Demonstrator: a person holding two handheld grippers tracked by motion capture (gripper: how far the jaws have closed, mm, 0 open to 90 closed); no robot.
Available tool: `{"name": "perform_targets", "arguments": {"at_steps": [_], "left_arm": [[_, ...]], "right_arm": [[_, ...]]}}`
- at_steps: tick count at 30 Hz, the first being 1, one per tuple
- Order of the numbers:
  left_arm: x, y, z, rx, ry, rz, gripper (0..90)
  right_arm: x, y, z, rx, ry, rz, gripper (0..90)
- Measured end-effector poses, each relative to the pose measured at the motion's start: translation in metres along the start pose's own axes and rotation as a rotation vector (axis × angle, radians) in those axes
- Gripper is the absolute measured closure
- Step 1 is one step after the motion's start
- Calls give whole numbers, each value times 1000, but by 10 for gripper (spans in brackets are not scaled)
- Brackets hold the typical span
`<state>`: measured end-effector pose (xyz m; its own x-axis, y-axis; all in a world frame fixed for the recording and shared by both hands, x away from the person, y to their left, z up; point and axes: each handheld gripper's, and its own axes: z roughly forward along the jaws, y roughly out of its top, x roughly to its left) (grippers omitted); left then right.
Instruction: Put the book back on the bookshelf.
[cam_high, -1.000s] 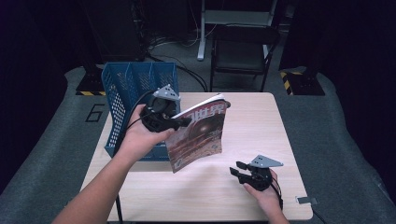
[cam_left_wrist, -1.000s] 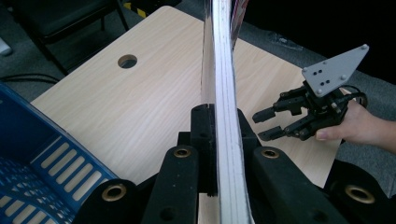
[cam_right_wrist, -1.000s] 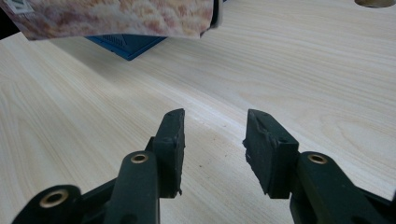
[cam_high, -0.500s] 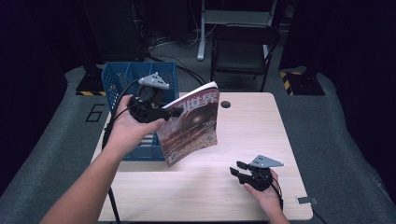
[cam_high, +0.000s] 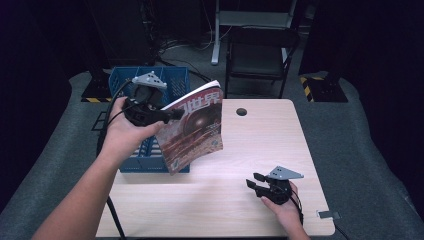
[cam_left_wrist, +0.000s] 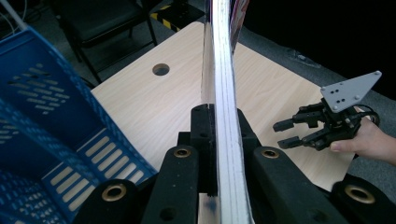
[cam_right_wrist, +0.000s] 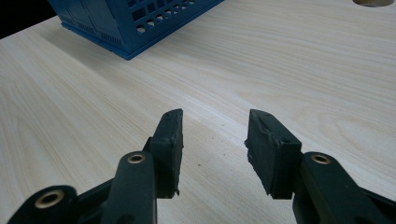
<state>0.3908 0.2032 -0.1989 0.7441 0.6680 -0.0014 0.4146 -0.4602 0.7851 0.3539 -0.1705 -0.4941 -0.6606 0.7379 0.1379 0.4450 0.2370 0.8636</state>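
The left tool (cam_high: 172, 114) pinches the magazine (cam_high: 194, 127) by one edge above the blue basket (cam_high: 175, 80); it could sag or slip. The right tool (cam_high: 255, 182) rests open, empty, on the tabletop (cam_high: 260, 135).

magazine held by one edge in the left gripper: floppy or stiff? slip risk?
Probably fairly stiff for now: the magazine stands out from the left gripper with little visible sag. Its cover looks glossy, so it may slip if swung. The jaws pinch only its edge, so the pages could fan open.
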Motion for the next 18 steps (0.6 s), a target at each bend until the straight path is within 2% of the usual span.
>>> {"name": "perform_targets", "arguments": {"at_steps": [5,12,18], "left_arm": [[7,-1,-9,2,11,-13,844],[20,-6,-21,-6,44,-36,844],[32,-12,-28,-9,77,-64,844]], "right_arm": [[0,0,0,-1,-2,4,555],[0,0,0,0,3,-17,555],[1,0,0,1,-2,-3,554]]}}
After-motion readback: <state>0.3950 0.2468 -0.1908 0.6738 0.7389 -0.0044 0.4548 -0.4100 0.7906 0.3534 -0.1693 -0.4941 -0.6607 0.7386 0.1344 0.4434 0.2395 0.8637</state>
